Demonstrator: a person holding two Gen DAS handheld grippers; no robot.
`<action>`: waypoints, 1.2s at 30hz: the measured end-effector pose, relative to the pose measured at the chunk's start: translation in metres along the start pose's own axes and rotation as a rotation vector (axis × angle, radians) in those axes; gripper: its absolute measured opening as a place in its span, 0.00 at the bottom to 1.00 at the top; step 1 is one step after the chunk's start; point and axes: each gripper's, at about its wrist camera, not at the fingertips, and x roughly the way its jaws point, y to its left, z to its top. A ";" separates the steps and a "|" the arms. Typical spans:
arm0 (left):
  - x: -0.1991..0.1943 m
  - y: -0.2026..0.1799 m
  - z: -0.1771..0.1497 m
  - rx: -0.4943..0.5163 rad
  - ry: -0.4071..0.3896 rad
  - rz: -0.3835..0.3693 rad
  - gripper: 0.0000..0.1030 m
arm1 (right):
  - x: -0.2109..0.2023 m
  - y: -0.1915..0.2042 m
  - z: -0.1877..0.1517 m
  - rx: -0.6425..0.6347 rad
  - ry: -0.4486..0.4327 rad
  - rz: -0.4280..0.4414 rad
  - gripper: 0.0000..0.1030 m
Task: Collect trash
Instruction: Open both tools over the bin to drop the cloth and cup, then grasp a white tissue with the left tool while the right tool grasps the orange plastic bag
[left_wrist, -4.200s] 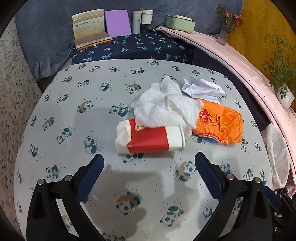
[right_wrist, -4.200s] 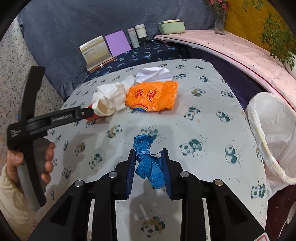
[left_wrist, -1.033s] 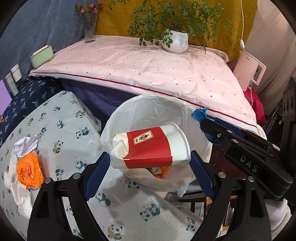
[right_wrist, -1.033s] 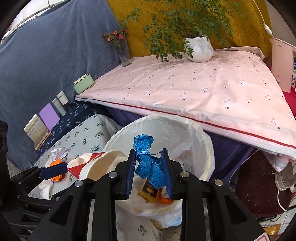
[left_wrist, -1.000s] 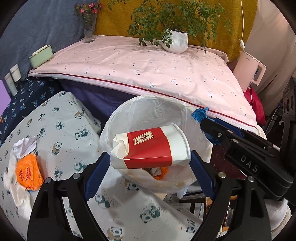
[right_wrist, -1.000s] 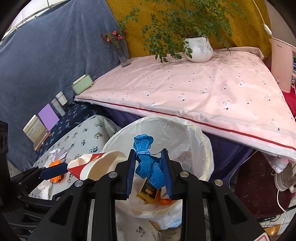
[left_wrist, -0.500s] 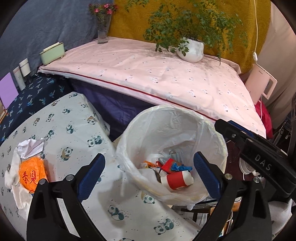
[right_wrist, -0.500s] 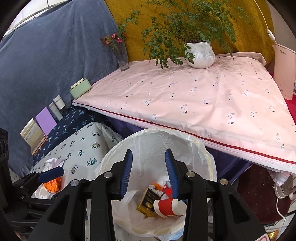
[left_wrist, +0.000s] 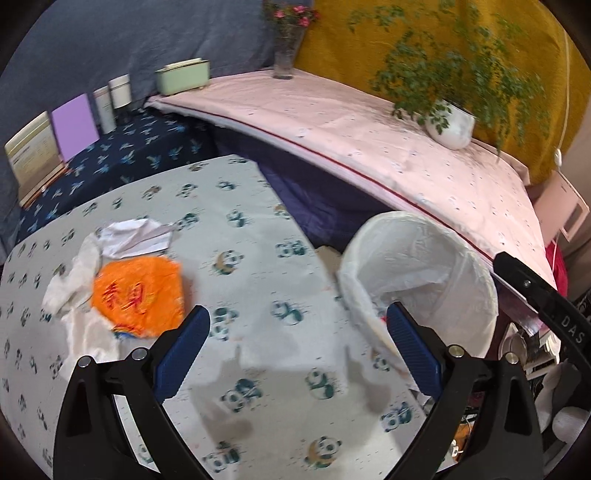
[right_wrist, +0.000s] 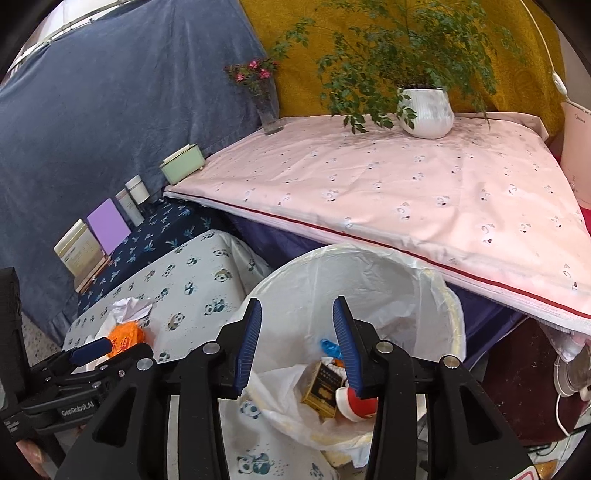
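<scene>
My left gripper (left_wrist: 297, 332) is open and empty above the panda-print table (left_wrist: 258, 266). An orange wrapper (left_wrist: 138, 291), white tissue (left_wrist: 79, 325) and crumpled white paper (left_wrist: 136, 236) lie on the table to its left. The white-lined trash bin (left_wrist: 443, 280) stands off the table's right edge. My right gripper (right_wrist: 297, 338) is open and empty over the bin (right_wrist: 369, 273). Inside the bin lie the red-and-white cup (right_wrist: 351, 400), a blue scrap (right_wrist: 328, 347) and a brown box (right_wrist: 321, 386).
A pink-covered platform (right_wrist: 406, 184) with a potted plant (right_wrist: 424, 110) and flower vase (right_wrist: 267, 110) runs behind the bin. Books, cups and a green box (left_wrist: 181, 75) stand at the table's far side. The left gripper (right_wrist: 92, 347) shows in the right wrist view.
Both grippers opened and dropped the cup and blue scrap into the bin. My left gripper has since swung left, back over the table toward the orange wrapper.
</scene>
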 end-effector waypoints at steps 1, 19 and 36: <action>-0.003 0.007 -0.001 -0.012 -0.001 0.007 0.89 | 0.000 0.006 -0.001 -0.008 0.003 0.006 0.39; -0.036 0.115 -0.036 -0.178 -0.006 0.185 0.91 | 0.015 0.108 -0.032 -0.154 0.088 0.132 0.39; -0.023 0.181 -0.053 -0.305 0.041 0.223 0.91 | 0.054 0.175 -0.060 -0.251 0.195 0.191 0.39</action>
